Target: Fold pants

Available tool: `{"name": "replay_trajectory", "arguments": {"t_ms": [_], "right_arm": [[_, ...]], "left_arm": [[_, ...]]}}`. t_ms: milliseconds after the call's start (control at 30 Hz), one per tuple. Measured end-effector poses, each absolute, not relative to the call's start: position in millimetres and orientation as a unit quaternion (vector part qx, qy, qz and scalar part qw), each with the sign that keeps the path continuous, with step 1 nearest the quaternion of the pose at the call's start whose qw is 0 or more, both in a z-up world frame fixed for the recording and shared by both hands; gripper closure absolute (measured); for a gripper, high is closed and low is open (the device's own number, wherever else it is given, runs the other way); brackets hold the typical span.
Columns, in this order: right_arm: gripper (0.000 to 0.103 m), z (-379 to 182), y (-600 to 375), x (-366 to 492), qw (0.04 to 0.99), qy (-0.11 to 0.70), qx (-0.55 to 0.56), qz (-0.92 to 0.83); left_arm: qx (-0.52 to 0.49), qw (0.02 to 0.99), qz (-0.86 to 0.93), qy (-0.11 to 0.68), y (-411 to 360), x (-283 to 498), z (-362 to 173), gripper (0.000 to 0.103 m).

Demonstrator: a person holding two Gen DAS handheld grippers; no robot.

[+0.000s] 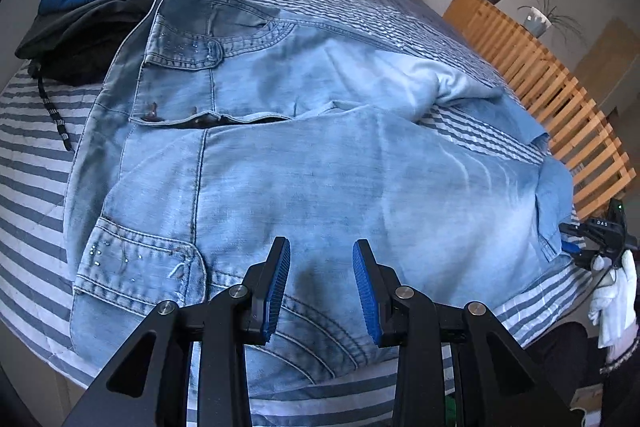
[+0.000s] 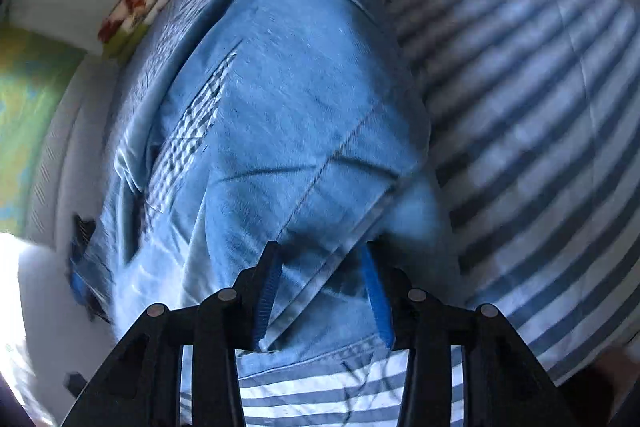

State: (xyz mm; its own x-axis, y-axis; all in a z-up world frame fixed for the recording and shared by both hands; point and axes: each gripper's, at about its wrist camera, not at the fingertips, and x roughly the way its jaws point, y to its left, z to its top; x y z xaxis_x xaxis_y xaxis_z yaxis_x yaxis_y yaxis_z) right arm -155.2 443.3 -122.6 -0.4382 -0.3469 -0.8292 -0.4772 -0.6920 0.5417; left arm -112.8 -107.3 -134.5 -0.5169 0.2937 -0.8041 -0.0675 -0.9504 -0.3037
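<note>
The jeans (image 1: 304, 155) lie spread across the striped bed cover (image 1: 32, 163), filling the middle of the left wrist view, with the waistband and pockets toward the left of the frame and the leg ends running off to the right. They look like washed denim: soft and floppy, heavier than a shirt, thick at the seams, and likely to sag and drag on the cover instead of sliding freely. A firm place to take hold is probably a stitched edge such as the waistband, a side seam or a hem, where the layers bunch and the pads get some bite.

The left claw (image 1: 321, 283) hangs just above the seat of the jeans at the bottom centre of its frame, jaws parted and nothing between them.

In the blurred right wrist view, the right claw (image 2: 324, 291) stands at the bottom centre over a leg end of the jeans (image 2: 280, 115). Its jaws are apart with cloth lying between them; the pads do not seem to press on it, so it reads as released. In the left wrist view this claw shows at the right edge, held in a white-gloved hand (image 1: 616, 299).
</note>
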Motion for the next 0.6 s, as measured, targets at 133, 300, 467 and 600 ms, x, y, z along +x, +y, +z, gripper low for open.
{"name": "replay_trajectory", "arguments": {"t_ms": [133,300,467,600], "right_arm": [[0.06,-125,439,-157,0.035,0.401,-0.513,0.758],[0.094,-97,426,-172,0.036,0.28,-0.528,0.801],[0.096,-25,453,-175,0.095,0.079,-0.507,0.853],[0.096,4,493,-183,0.154,-0.012,-0.503,0.851]], "left_arm": [[-0.488,0.099,0.859,-0.119,-105,-118,-140,0.068],[-0.489,0.1,0.86,-0.102,-100,-119,-138,0.068],[-0.49,0.092,0.861,-0.101,-100,-124,-138,0.068],[-0.498,0.092,0.857,-0.095,-90,-131,-144,0.068]]}}
